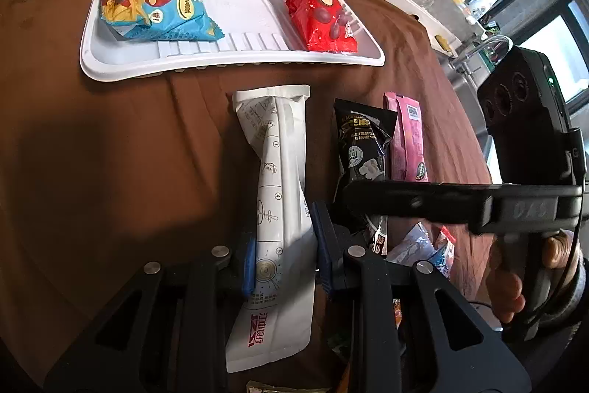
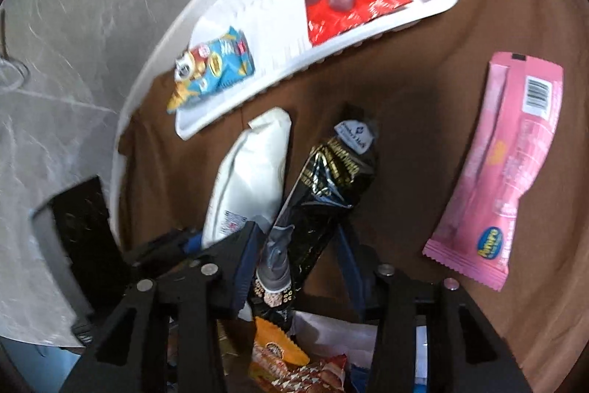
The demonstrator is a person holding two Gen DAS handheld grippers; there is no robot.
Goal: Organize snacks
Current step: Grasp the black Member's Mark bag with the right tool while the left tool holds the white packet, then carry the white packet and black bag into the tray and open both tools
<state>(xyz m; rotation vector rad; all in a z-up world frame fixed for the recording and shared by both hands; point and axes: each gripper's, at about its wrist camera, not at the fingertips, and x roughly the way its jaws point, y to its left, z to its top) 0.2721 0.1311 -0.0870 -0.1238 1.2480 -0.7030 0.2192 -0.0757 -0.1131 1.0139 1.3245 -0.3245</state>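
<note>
Left tool (image 1: 283,256) is pinching the white packet (image 1: 274,194) at lower centre, jaws narrow. Right tool (image 2: 294,256) is standing partly open around the black packet (image 2: 327,183); contact unclear. Pink packet (image 2: 504,168) is lying right, white tray (image 1: 235,58) above.

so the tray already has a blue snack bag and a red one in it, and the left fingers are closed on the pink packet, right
Not quite. The tray does hold the blue snack bag and the red one, but the left fingers are closed on the long white packet, as the left wrist view shows. The pink packet lies loose on the brown cloth.
</note>
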